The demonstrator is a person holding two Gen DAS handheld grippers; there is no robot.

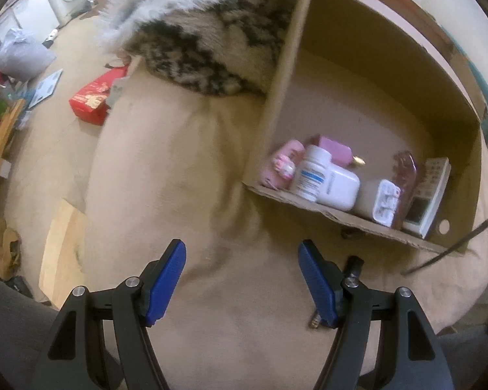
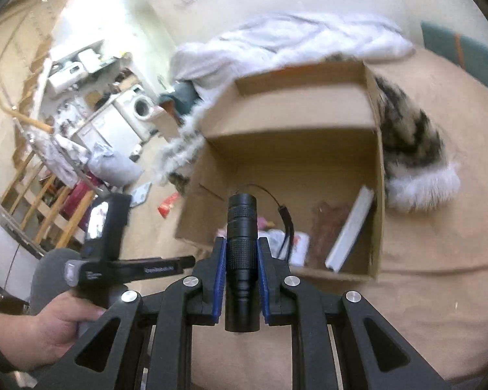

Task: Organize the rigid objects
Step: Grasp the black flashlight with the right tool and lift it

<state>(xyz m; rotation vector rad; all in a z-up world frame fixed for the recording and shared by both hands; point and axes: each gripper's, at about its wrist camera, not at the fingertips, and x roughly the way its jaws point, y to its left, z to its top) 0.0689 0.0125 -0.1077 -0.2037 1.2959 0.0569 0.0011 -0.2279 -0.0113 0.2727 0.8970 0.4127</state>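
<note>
My right gripper is shut on a black flashlight, which stands upright between the blue pads above the near edge of an open cardboard box. Its wrist cord trails toward the box. In the left wrist view the box lies on a beige bed. Along its near wall sit pink items, a white pill bottle, a white rectangular bottle, an amber bottle and a white handset. My left gripper is open over bare bedding, left of the box.
A furry patterned throw lies against the box's far side, with a white duvet behind. Off the bed are a red packet, a washing machine and wooden frames. A person's hand holds the left gripper's handle.
</note>
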